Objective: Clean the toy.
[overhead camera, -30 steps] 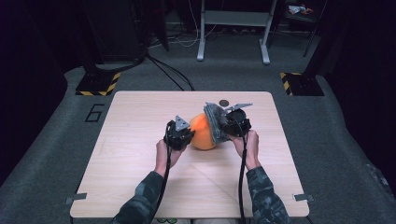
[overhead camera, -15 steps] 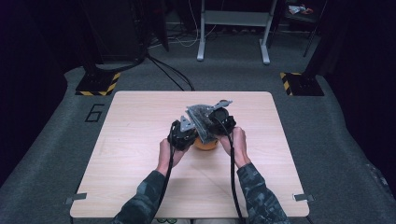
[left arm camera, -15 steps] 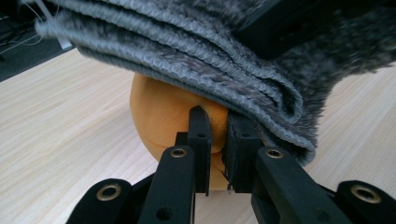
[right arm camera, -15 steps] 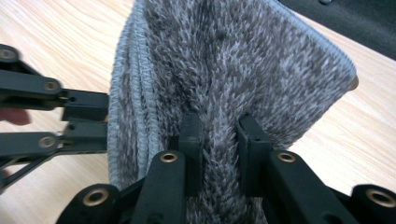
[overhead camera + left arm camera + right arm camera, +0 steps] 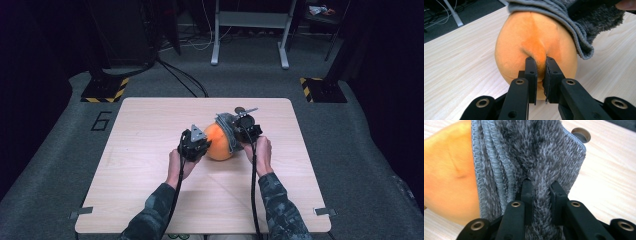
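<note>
- My left gripper (image 5: 540,71) is pinched tight on a fold of the soft orange ball (image 5: 524,42). Its 2 jaws are almost together, with orange fabric squeezed between them.
- My right gripper (image 5: 541,192) is clamped on the grey cloth (image 5: 529,155). A thick bunch of fluffy cloth sits between its 2 jaws.
- From above, the ball (image 5: 218,142) rests on the table (image 5: 150,125), near the middle. It sits right between my 2 grippers, left gripper (image 5: 194,145) on 1 side and right gripper (image 5: 246,129) on the other.
- The cloth (image 5: 227,125) lies over the ball's right side and top. So the cloth is on my right gripper's side, and the bare orange part faces my left.
- I think the next move depends on this: my left holds the ball steady while my right moves the cloth across it.
- A small round dark thing (image 5: 581,133) lies on the table past the cloth. I cannot tell what it is.
- I see no boxes or bowls here.
</note>
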`<state>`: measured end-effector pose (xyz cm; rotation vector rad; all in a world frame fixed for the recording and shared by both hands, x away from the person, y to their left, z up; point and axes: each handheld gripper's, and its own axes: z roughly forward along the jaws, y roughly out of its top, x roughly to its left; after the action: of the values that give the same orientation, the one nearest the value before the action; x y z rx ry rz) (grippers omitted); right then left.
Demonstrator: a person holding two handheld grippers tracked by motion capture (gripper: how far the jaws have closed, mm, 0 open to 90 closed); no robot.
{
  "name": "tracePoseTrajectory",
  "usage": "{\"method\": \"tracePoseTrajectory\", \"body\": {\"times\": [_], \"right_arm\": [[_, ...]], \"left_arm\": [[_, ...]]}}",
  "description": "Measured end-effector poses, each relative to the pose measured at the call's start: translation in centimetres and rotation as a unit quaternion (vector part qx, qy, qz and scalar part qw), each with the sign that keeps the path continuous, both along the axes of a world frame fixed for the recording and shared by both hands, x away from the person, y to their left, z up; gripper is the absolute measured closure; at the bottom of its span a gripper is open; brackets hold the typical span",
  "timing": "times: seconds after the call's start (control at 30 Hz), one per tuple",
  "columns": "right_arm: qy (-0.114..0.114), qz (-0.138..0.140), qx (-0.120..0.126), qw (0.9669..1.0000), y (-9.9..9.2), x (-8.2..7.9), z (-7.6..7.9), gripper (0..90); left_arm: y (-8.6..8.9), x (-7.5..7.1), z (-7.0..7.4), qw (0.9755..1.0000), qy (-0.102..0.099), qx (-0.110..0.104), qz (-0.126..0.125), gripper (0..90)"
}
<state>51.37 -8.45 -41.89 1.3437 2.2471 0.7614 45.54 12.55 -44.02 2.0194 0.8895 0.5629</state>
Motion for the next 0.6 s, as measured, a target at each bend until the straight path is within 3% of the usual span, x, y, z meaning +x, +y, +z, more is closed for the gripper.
{"method": "tracePoseTrajectory", "body": {"times": [0.13,0.27,0.47,0.6], "right_arm": [[-0.01,0.002,0.023,0.9997,-0.5,-0.5,0.7,76.7],[-0.03,0.033,0.049,0.9978,0.1,-1.6,2.4,76.6],[-0.044,0.083,0.061,0.9937,2.6,-3.0,4.1,76.4],[-0.031,0.103,0.059,0.9924,3.9,-3.2,3.9,76.4]], "left_arm": [[0.0,0.1,0.0,1.0,-0.003,0.003,-0.002,82.3],[-0.1,0.1,0.0,1.0,-0.003,0.002,-0.004,82.2],[-0.4,0.0,0.1,0.9999,-0.005,0.005,-0.009,82.1],[-0.5,-0.1,0.1,0.9999,-0.008,0.006,-0.014,82.1]]}}
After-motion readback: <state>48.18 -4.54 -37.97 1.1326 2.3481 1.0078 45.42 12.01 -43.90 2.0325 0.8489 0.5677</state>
